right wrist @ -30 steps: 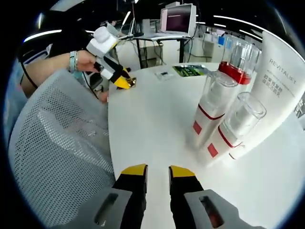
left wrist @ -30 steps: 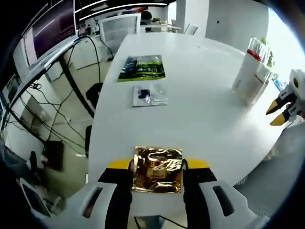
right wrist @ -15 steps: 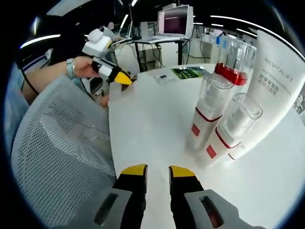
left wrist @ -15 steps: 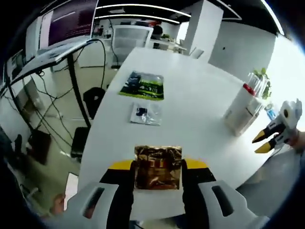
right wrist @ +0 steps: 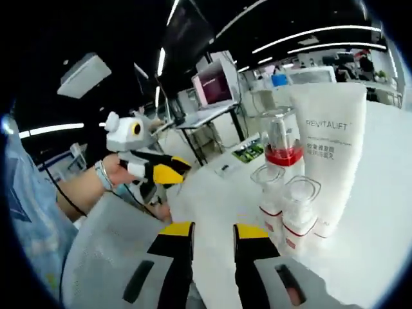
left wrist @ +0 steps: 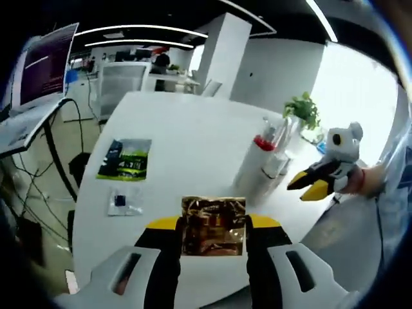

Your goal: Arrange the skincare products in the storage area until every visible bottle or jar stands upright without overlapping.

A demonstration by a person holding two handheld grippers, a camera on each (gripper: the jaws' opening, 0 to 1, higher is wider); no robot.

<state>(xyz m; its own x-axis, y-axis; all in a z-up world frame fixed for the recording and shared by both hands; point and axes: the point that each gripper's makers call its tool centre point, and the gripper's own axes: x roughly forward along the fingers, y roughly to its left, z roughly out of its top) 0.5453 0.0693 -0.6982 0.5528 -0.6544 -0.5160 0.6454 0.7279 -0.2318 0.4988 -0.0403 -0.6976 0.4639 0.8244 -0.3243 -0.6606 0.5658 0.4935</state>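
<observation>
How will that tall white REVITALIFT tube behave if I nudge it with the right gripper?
The REVITALIFT tube stands tall on a narrow base, so a push high up would likely tip it. The pump bottles stand close in front of it, so it could knock them over. Its smooth, glossy wall looks slippery and probably squeezable. The right gripper is empty, with a small gap between its jaws.

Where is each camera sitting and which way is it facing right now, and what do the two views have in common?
Left gripper view: rides on the left gripper, shut on a gold sachet, facing across the white table toward the bottles; the right gripper enters at right.
Right gripper view: rides on the right gripper, open, facing the bottles and white tube; a hand holds the left gripper.
Shared: table, bottles, green packet.
</observation>
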